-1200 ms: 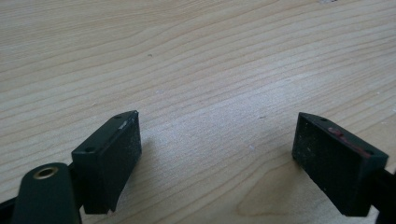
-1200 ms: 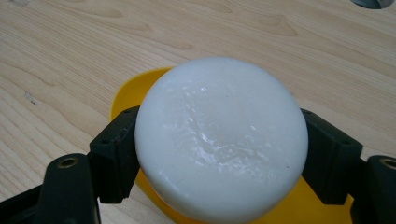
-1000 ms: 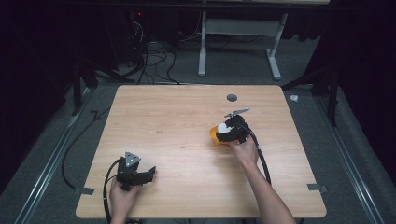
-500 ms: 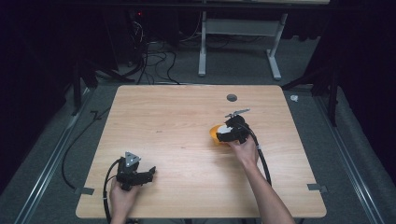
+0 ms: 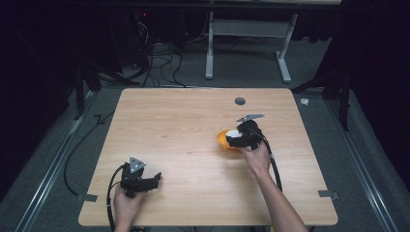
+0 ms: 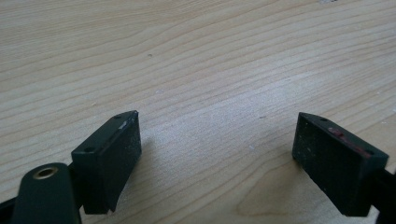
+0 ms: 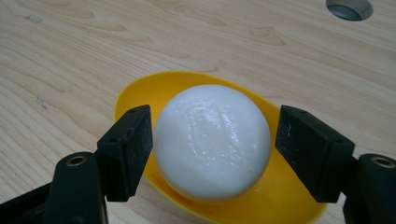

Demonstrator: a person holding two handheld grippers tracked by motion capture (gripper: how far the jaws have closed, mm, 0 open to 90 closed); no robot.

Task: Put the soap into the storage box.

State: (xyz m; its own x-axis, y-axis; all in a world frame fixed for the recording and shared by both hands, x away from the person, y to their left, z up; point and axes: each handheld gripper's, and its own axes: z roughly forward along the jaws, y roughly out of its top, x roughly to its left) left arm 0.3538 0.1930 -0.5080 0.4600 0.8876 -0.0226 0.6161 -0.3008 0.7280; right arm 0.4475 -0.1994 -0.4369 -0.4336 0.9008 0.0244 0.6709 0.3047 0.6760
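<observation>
Two grippers: one in each hand, well apart on a wooden table (image 5: 183, 121).
High view, left gripper (image 5: 155, 181): near the table's front left corner, held low over bare wood, grey three-cornered plate on top.
High view, right gripper (image 5: 231, 138): right of the table's middle, at a yellow bowl (image 5: 222, 139) with a white ball (image 5: 233, 133) in it.
High view, table hole (image 5: 240, 101): round, near the far edge, beyond the bowl.
Left gripper view, left gripper (image 6: 215, 149): jaws spread wide over bare wood grain, nothing between them.
Right gripper view, right gripper (image 7: 212, 142): jaws have just been closing, the white ball (image 7: 212, 140) between them; left pad at its side, right pad a sliver short, so not yet pinched.
Right gripper view, yellow bowl (image 7: 140, 95): stands on the wood and cradles the ball.
Right gripper view, table hole (image 7: 349, 8): at the top right.
Writing: none legible; a faint raised oblong mark on top of the ball, too soft to read.
</observation>
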